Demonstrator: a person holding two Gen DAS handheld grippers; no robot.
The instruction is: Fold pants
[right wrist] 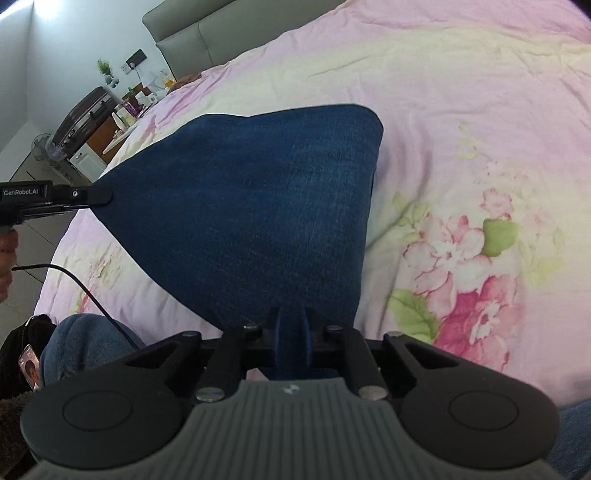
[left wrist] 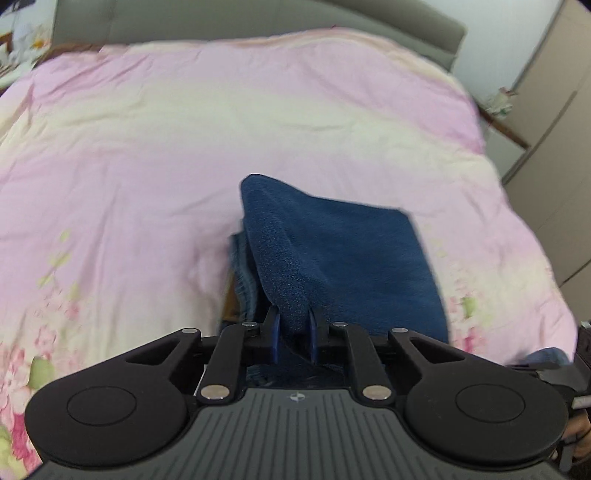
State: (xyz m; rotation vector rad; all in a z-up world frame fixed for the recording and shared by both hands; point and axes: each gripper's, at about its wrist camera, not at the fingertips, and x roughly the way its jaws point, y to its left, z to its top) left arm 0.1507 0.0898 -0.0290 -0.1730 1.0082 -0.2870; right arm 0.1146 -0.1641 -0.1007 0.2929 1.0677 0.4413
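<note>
Pants (right wrist: 258,206) of dark blue denim are held up over the bed (left wrist: 147,184), partly folded, the cloth stretched into a broad sheet between two grip points with its far edge resting on the bedcover (right wrist: 461,110). Weave is even, no stains visible; a lighter hem or seam edge shows beneath the upper layer in the left wrist view. Left tongs (left wrist: 293,332) are clamped on a raised fold of the denim, which bunches into a ridge between the blue pads (left wrist: 274,332). Right tongs (right wrist: 291,339) are clamped on the near edge of the same garment, cloth filling the narrow gap between the fingers. In the right wrist view the left tongs grip the opposite corner at the left edge of the frame, pulling the fabric taut. Bedcover is pink and cream with a floral print (right wrist: 472,266), lightly creased. Grey headboard (left wrist: 258,22) stands at the far end. No containers can be made out with contents that are legible; a cluttered side surface (right wrist: 122,107) beyond the bed is too small to itemise.
</note>
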